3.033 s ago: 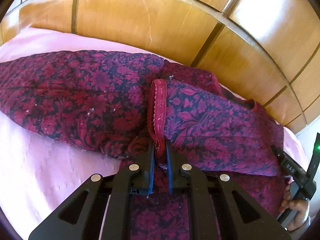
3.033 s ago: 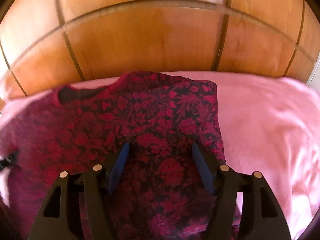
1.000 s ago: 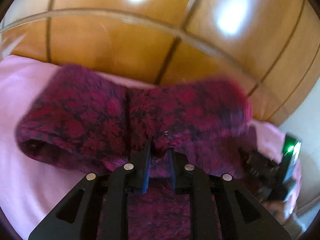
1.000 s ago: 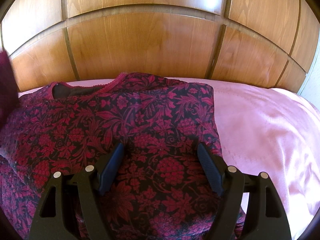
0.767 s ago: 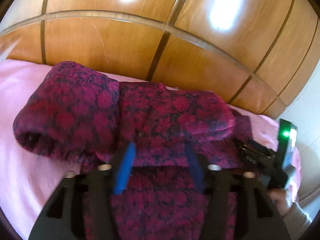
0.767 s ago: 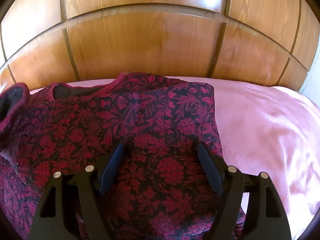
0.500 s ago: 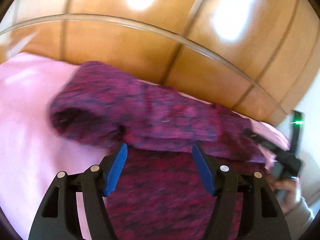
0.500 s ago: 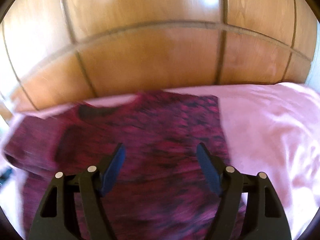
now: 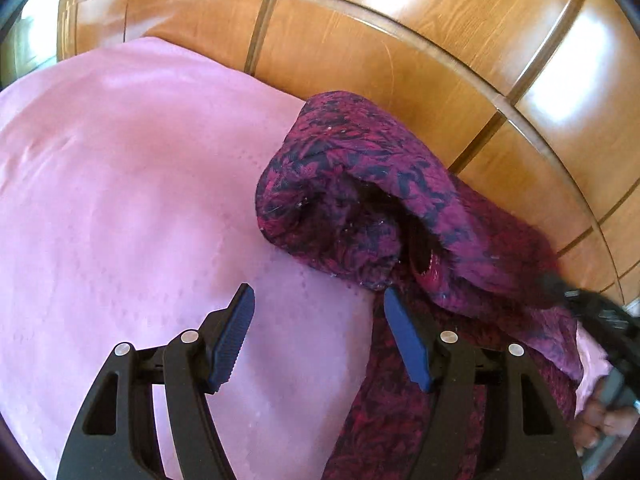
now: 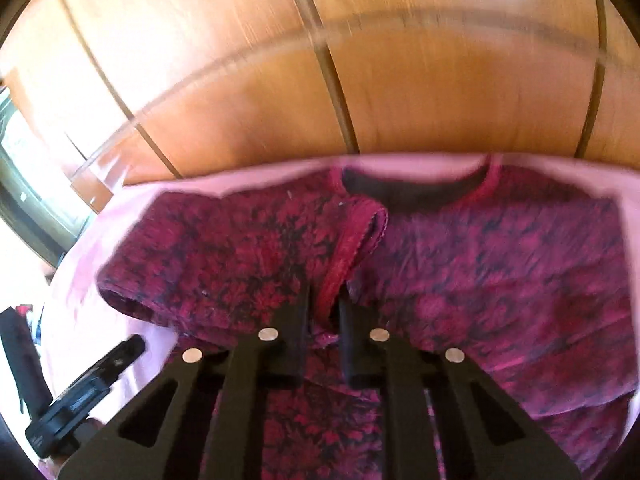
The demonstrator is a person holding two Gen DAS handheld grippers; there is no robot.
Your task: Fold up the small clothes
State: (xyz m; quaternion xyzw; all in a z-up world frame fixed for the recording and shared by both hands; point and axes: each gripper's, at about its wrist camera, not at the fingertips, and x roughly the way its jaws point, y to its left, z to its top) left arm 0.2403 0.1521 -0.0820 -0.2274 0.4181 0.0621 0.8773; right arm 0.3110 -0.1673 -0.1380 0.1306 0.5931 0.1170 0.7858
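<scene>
Wooden headboard (image 9: 360,56) behind pink bedsheet (image 9: 120,200); right gripper (image 10: 323,316) pinches the floral top's (image 10: 500,264) sleeve cuff (image 10: 352,240) (blurred), left gripper (image 9: 318,336) agape beside its edge.

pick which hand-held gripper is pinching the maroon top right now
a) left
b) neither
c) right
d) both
c: the right hand-held gripper is closed on the red trimmed edge of the maroon top, while the left hand-held gripper is spread open with nothing between its fingers.
</scene>
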